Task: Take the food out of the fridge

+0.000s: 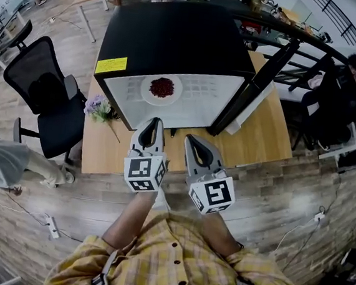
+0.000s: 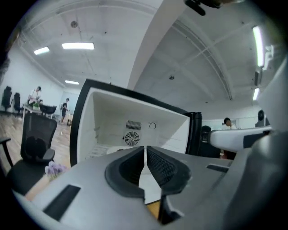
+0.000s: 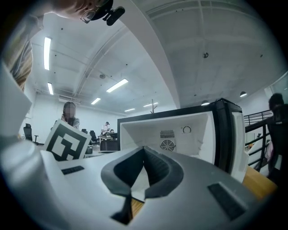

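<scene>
The plate (image 1: 146,90) of red food (image 1: 162,86) sat inside the open mini fridge (image 1: 175,38) on the table (image 1: 253,140). The left gripper (image 1: 156,121) and right gripper (image 1: 190,137) were just outside the opening, jaws together, empty. Recommended: part the jaws before entry, grip the plate's near rim, draw it out level.

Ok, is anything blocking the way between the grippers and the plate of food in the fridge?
Nothing visible. The fridge door stands open at the right, and the plate of red food sits unobstructed inside, beyond the left gripper and right gripper, both shut.
</scene>
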`<action>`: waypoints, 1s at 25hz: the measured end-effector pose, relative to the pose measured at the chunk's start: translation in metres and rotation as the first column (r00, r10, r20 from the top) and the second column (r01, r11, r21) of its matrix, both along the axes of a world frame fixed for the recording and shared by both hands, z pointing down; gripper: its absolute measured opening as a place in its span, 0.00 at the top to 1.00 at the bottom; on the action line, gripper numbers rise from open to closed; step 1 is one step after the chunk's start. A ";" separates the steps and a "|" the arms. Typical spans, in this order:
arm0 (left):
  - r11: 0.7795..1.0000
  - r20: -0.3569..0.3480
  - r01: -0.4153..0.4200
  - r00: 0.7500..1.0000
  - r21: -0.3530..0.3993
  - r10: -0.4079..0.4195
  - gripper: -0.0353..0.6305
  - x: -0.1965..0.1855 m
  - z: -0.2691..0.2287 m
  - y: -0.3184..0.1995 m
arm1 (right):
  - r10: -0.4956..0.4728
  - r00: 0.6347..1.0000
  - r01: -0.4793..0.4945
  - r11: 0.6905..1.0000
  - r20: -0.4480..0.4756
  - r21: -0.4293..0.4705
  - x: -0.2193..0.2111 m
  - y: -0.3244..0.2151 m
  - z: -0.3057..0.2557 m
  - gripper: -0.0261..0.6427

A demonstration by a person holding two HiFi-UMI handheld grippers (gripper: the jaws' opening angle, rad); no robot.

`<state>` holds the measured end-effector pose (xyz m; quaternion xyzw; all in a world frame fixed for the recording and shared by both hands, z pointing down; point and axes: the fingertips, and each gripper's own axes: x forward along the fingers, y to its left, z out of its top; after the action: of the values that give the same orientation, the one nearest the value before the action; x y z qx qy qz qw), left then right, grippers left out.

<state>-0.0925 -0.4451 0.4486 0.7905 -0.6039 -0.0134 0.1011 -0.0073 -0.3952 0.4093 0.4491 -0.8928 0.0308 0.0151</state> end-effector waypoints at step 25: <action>0.938 -0.918 -0.124 0.280 -0.324 -0.281 0.72 -0.038 0.094 -0.087 | 0.055 0.998 -0.055 0.995 0.004 -0.080 -0.016 -0.054 0.023 0.95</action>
<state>-0.1309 -0.5321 0.5430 0.5626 -0.4535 -0.3862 0.5733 -0.0232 -0.4493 0.4320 0.4724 -0.8782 0.0684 0.0294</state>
